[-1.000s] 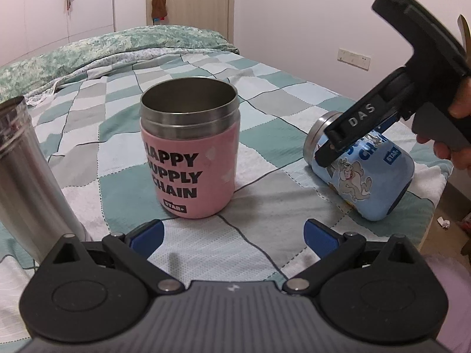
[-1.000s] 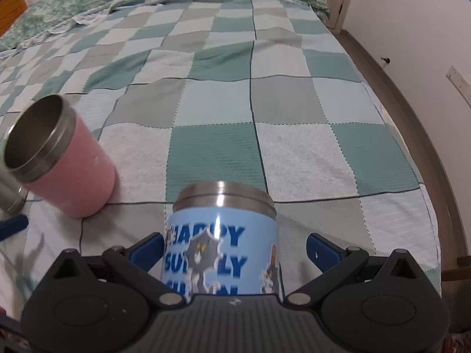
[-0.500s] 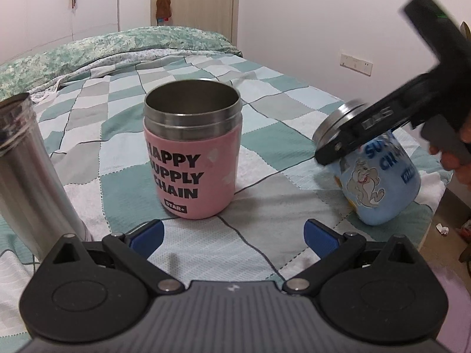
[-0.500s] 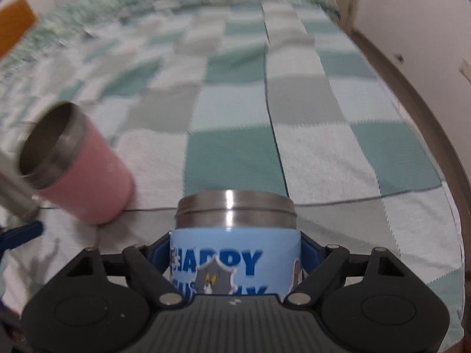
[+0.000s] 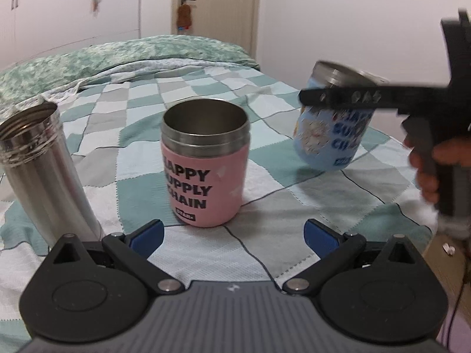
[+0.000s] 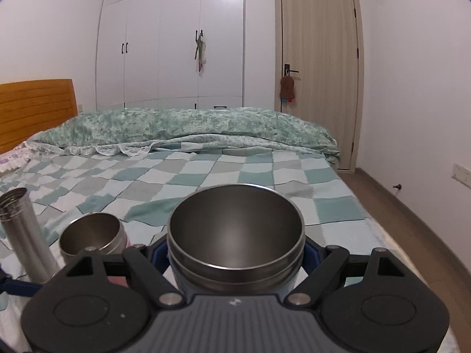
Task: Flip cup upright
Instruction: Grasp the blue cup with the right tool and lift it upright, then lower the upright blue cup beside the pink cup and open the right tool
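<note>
Currently, left gripper (image 5: 232, 231) idles, fingers spread, before the steel flask (image 5: 38, 167) and pink cup (image 5: 204, 161). Right gripper (image 6: 235, 250) pinches the blue cup (image 5: 332, 117), nearly upright above the bed (image 5: 265, 206). Next: level, lower, release.

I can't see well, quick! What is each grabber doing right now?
Left gripper: open, holding nothing.
Right gripper: shut on the blue cup, lifted off the bed.

R gripper (image 6: 235, 253) clamped on steel cup (image 6: 235, 229), mouth up, pink cup (image 6: 91, 235) & flask (image 6: 25, 235) left
</note>
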Available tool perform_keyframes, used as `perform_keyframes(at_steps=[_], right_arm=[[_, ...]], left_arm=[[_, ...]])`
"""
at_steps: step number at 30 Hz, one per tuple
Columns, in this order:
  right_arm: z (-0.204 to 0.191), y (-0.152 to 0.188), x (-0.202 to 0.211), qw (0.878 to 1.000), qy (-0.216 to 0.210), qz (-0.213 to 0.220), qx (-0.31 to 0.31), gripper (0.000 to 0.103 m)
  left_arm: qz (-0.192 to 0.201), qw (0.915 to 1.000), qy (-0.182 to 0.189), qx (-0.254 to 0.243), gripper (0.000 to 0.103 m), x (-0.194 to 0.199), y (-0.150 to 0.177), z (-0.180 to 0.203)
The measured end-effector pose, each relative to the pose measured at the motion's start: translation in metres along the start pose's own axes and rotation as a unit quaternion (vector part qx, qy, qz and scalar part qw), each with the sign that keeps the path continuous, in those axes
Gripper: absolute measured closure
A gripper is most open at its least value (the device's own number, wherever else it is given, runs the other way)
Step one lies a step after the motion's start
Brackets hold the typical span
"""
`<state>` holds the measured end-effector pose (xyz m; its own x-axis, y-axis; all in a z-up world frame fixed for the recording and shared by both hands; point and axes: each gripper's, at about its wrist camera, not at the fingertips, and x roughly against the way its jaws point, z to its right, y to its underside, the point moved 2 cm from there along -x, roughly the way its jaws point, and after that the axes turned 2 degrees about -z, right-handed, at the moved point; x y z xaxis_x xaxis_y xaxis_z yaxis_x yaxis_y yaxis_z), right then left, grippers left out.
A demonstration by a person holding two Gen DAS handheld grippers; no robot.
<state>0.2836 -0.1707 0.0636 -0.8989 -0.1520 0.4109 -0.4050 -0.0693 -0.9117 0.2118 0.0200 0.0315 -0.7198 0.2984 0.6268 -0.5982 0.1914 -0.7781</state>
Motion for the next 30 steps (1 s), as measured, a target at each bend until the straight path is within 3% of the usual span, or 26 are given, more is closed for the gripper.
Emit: perform_keyframes(at_steps=[6,7,13,14,16,25,30], right_arm=[[-0.005,0.038,-0.036,1.0,0.001,0.0,0.004,0.02],[-0.006,0.044,-0.033,1.0,0.001,0.022,0.011,0.02],[-0.009,0.042,-0.032,1.0,-0.002,0.021,0.022,0.019],[-0.007,0.04,-0.03,1.0,-0.006,0.018,0.017,0.012],[-0.004,0.037,-0.016,0.999,-0.015,0.03,0.006,0.0],[-0.01,0.036,0.097,0.993,-0.033,0.11,0.032,0.0],[-0.02,0.067,0.158,0.989,-0.033,0.133,0.046,0.0]], left_arm=[[-0.008,0.9997,-0.021,0.012,0.0,-0.009,-0.002,-0.008],[-0.009,0.9996,-0.023,0.012,0.0,-0.011,-0.002,-0.008],[-0.007,0.9992,-0.035,0.018,0.0,-0.008,-0.002,-0.01],[-0.005,0.9992,-0.035,0.02,0.0,-0.007,-0.001,-0.01],[0.001,0.9991,-0.036,0.022,0.0,0.001,-0.002,-0.008],[0.062,0.9964,-0.05,0.029,0.0,0.068,0.002,0.015],[0.107,0.9898,-0.082,0.046,0.0,0.103,0.027,0.031]])
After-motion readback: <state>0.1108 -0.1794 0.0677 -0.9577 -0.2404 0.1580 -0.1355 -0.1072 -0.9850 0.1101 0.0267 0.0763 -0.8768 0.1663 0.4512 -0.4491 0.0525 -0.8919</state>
